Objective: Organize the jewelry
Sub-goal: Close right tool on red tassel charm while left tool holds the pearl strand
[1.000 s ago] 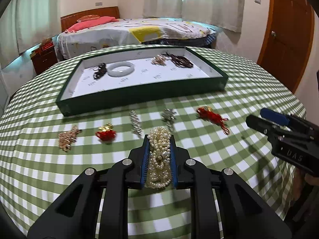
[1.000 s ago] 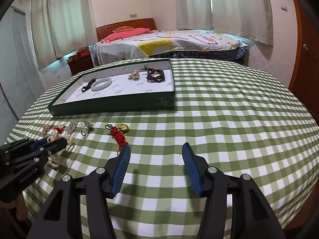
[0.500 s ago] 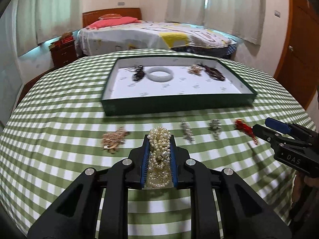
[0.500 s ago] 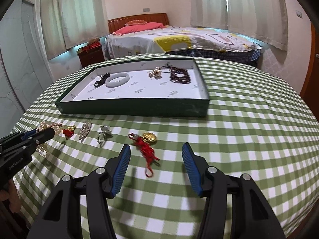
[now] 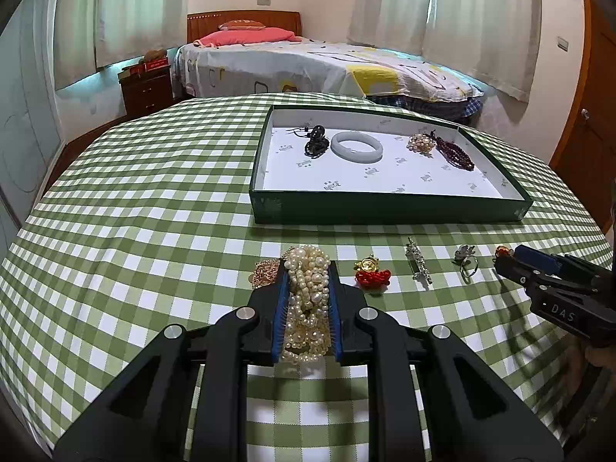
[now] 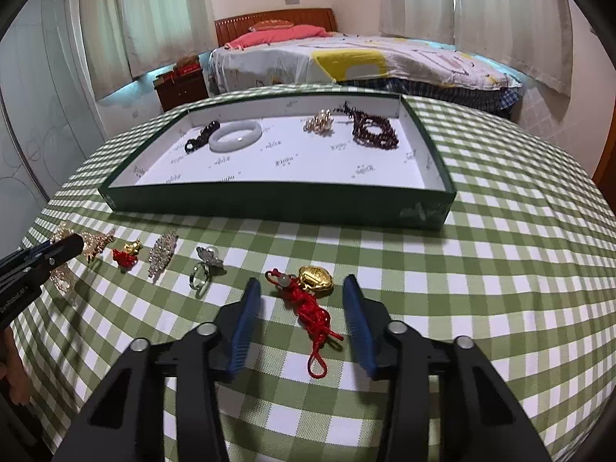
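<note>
A: Our left claw (image 5: pixel 307 300) is clamped on the pearl necklace (image 5: pixel 308 304), a bunched heap of small round beads held above the checked surface (image 5: pixel 154 231), short of the tray (image 5: pixel 385 211).

B: We'd carry it over the tray's near wall and let go low over the bare white floor, clear of the smooth pale bangle (image 5: pixel 357 147) and the dark bead strands (image 5: pixel 454 152). Loose loops hang below the pads, so they could snag on that wall.

A: Our right claw (image 6: pixel 304 308) stands apart, its ribbed blue pads either side of the red cord charm (image 6: pixel 313 313) with its shiny gold locket.

B: We'd close on the knotted cord, we think; the locket looks slick and rounded.
</note>
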Available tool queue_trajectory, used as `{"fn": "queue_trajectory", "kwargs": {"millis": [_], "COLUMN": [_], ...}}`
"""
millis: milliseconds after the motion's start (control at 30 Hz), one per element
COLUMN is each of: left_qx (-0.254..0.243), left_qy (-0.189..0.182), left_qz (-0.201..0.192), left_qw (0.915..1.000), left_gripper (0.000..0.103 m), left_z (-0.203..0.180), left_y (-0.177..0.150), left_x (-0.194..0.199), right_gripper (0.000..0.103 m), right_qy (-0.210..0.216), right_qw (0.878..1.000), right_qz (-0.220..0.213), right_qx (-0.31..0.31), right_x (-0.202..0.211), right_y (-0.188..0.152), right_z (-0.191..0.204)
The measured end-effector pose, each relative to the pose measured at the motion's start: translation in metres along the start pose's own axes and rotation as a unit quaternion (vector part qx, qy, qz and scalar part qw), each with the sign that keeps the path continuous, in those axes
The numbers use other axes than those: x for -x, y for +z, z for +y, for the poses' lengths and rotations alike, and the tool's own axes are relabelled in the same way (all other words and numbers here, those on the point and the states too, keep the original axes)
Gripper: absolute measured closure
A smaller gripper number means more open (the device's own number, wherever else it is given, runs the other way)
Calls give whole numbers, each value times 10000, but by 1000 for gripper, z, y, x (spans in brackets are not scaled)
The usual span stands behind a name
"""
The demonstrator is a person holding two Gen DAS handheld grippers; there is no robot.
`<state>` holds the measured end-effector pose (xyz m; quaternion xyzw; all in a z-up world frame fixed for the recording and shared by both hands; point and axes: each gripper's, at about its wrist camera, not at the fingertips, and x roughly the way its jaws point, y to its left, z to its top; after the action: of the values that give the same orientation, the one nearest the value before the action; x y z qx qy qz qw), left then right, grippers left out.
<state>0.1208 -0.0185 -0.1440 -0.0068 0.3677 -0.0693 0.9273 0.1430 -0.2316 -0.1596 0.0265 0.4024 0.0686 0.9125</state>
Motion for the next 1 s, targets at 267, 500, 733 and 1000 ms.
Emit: {"fn": "queue_trajectory", "kwargs": {"millis": [267, 500, 733, 1000], "left_qx": [24, 15, 14, 36], "left_qy": [-10, -7, -23, -127], "left_qz": [45, 18, -41, -167], "left_qw": [10000, 10000, 10000, 9998], "left_gripper": [85, 85, 85, 85], "left_z": [0, -1, -1, -4], "left_y": [-1, 0, 1, 12], "left_x": [-3, -2, 1, 11], "right_gripper": [86, 92, 92, 92], "right_qy": [-26, -43, -57, -26], "right_qw": [10000, 9999, 9995, 9983], "right_qz": [11, -127, -307, -583], "right_qx": [29, 92, 70, 52], "right_x": [2, 9, 18, 32], "right_y": [-2, -6, -4, 6], "right_z": [-4, -1, -2, -3]}}
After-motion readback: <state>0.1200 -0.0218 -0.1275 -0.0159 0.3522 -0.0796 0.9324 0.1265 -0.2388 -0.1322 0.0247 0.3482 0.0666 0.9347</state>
